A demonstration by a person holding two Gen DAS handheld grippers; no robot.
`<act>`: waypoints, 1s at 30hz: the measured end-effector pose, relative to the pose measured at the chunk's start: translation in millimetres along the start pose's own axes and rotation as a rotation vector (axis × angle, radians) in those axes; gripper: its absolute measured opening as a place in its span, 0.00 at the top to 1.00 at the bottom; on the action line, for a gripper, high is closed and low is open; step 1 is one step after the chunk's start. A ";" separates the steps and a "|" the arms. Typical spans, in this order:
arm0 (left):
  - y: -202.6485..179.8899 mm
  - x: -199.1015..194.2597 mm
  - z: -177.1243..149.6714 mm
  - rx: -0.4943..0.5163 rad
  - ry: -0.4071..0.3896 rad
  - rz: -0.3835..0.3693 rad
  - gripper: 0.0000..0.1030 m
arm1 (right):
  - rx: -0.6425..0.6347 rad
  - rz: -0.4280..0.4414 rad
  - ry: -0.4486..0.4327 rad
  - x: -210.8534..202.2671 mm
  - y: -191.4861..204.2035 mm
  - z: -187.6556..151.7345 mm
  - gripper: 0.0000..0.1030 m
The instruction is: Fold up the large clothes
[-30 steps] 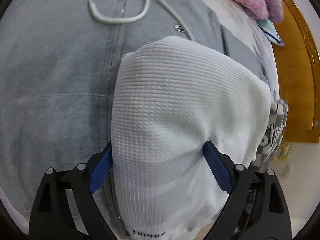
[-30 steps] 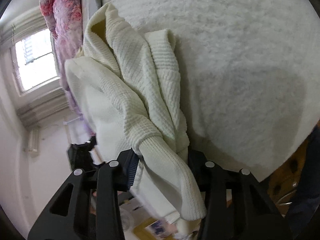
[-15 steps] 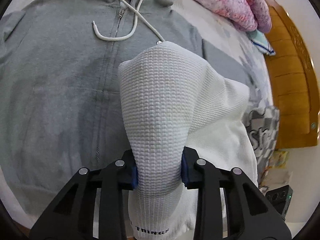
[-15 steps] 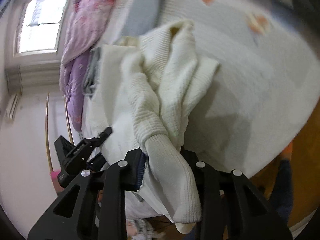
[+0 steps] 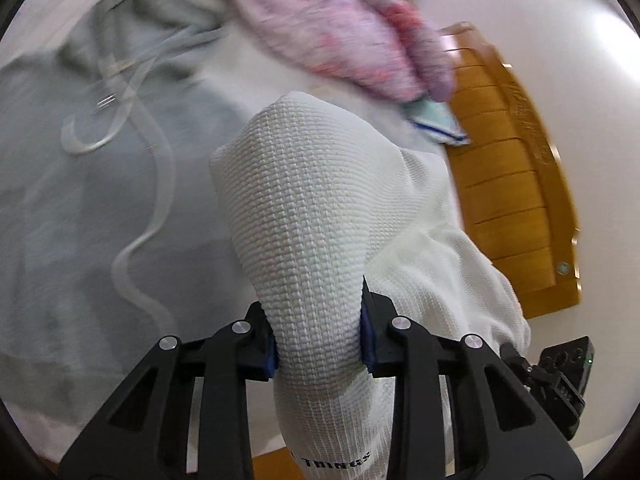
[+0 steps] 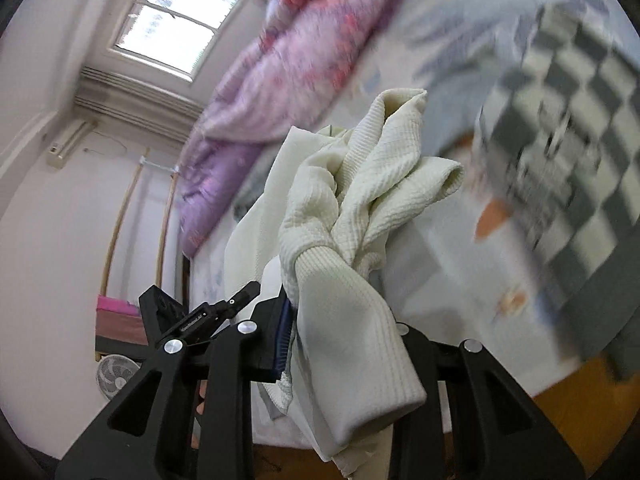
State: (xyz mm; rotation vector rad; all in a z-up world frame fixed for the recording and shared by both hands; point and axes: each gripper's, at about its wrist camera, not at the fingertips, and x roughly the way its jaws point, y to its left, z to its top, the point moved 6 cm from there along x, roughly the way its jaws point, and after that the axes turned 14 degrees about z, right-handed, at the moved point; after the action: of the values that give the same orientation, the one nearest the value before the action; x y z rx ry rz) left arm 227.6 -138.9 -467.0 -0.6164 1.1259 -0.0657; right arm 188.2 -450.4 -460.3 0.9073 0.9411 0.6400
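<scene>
A white waffle-knit garment (image 5: pixel 304 216) hangs lifted above the bed, and my left gripper (image 5: pixel 319 346) is shut on a bunched part of it near the ribbed hem. Its blue pads press the cloth from both sides. In the right wrist view the same cream knit garment (image 6: pixel 360 200) is gathered in folds, with a ribbed cuff (image 6: pixel 352 320) draped over the jaws. My right gripper (image 6: pixel 340 340) is shut on that bunch, and the cuff hides its right finger. The other gripper (image 6: pixel 200 312) shows at the left, beside the hanging cloth.
A grey zip hoodie (image 5: pixel 80 200) with white drawstrings lies flat on the bed. A pink and purple quilt (image 6: pixel 280 72) is heaped at the far side. A checkered garment (image 6: pixel 568 140) lies at the right. A wooden headboard (image 5: pixel 512 184), a window (image 6: pixel 176 28) and a floor fan (image 6: pixel 116 376) surround the bed.
Both grippers closed on the white garment and rose, lifting it off the bed. The right gripper rolled, so the window and quilt now show upright.
</scene>
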 end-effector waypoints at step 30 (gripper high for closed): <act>-267.7 146.5 -31.0 0.483 0.074 0.069 0.31 | -0.033 -0.804 -0.068 -191.1 -210.1 18.7 0.45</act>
State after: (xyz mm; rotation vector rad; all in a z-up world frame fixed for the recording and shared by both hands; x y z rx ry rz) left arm 334.2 -426.5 -464.5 -0.1447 1.1488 -0.2941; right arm 133.9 -710.8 -561.5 0.4487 1.1243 -0.0637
